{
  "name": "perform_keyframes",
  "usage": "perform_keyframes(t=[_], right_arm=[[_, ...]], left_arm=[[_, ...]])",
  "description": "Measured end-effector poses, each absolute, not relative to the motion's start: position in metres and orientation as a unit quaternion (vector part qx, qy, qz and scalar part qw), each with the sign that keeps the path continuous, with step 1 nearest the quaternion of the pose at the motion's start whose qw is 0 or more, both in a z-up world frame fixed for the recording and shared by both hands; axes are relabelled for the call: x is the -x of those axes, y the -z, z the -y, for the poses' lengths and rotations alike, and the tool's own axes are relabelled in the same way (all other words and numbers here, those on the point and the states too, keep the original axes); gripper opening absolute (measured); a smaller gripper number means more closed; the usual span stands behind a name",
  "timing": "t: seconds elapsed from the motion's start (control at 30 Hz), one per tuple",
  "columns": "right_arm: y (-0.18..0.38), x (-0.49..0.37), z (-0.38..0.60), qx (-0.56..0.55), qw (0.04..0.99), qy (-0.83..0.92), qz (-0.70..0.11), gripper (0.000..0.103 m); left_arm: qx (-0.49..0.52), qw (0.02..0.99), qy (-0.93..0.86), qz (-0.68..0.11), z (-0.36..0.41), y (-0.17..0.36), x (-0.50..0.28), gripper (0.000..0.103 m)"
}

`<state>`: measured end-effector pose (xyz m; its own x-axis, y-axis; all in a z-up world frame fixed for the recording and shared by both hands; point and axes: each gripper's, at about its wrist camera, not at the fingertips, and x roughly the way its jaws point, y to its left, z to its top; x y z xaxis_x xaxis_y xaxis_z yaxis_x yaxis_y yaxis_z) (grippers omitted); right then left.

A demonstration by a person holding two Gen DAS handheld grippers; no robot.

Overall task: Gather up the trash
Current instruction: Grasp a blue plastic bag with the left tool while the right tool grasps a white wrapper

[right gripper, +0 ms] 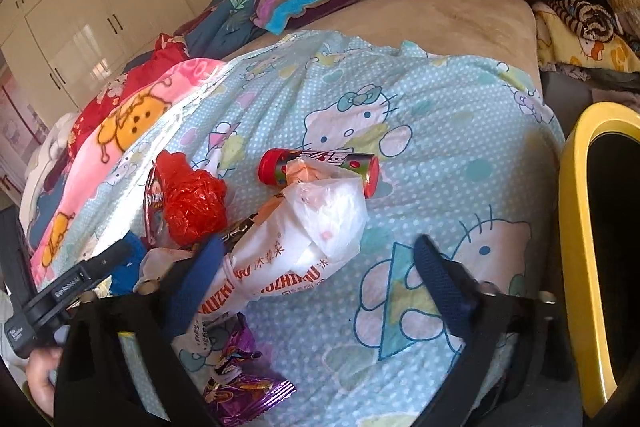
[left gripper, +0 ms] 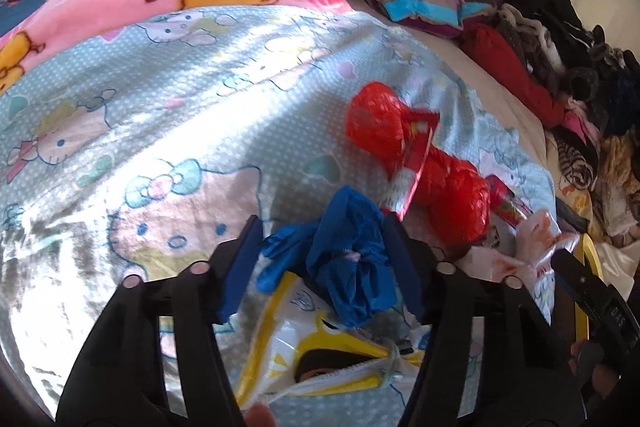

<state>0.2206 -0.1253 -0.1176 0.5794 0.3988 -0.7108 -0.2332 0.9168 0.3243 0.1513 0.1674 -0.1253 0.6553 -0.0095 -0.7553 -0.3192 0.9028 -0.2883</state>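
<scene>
Blue crumpled plastic (left gripper: 340, 259) sat between the left gripper (left gripper: 324, 267)'s half-closed jaws, grasp step just under way.
The right gripper (right gripper: 320, 275) gaped wide beside the white bag (right gripper: 304, 239); next it likely needed squeezing. Beyond lay one red bag (right gripper: 192, 203), one red-capped tube (right gripper: 320, 167), on the cartoon-print bedsheet (right gripper: 440, 131).

The bed (right gripper: 460, 23) is covered by a cartoon sheet (right gripper: 440, 131), on which bags (right gripper: 320, 227), wrappers (right gripper: 240, 383) and a tube (right gripper: 360, 167) are scattered.
</scene>
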Motion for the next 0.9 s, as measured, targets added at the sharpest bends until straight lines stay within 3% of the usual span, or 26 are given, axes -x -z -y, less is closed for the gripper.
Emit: perform_keyframes(t=[0.1,0.17,0.3,0.4,0.43,0.9], right_arm=[[0.123,-0.219,0.126,-0.097,0.877,-0.195,-0.428,0.065],[0.123,-0.215,0.126,-0.091,0.879,-0.206,-0.421,0.056],[0.118,-0.204,0.119,-0.064,0.887,-0.227,-0.398,0.027],[0.112,-0.202,0.121,-0.07,0.889,-0.237,-0.386,0.019],[0.11,-0.2,0.122,-0.072,0.89,-0.24,-0.382,0.011],[0.065,-0.186,0.139,-0.103,0.906,-0.27,-0.31,0.005]], left_arm=[[0.199,0.888,-0.083,-0.407,-0.163,0.126,-0.151,0.028],[0.203,0.888,-0.076,-0.406,-0.162,0.126,-0.151,0.022],[0.212,0.893,-0.067,-0.392,-0.162,0.119,-0.146,0.009],[0.219,0.899,-0.059,-0.375,-0.161,0.109,-0.143,0.006],[0.222,0.901,-0.054,-0.369,-0.16,0.104,-0.143,0.005],[0.221,0.924,-0.012,-0.313,-0.138,0.053,-0.137,0.002]])
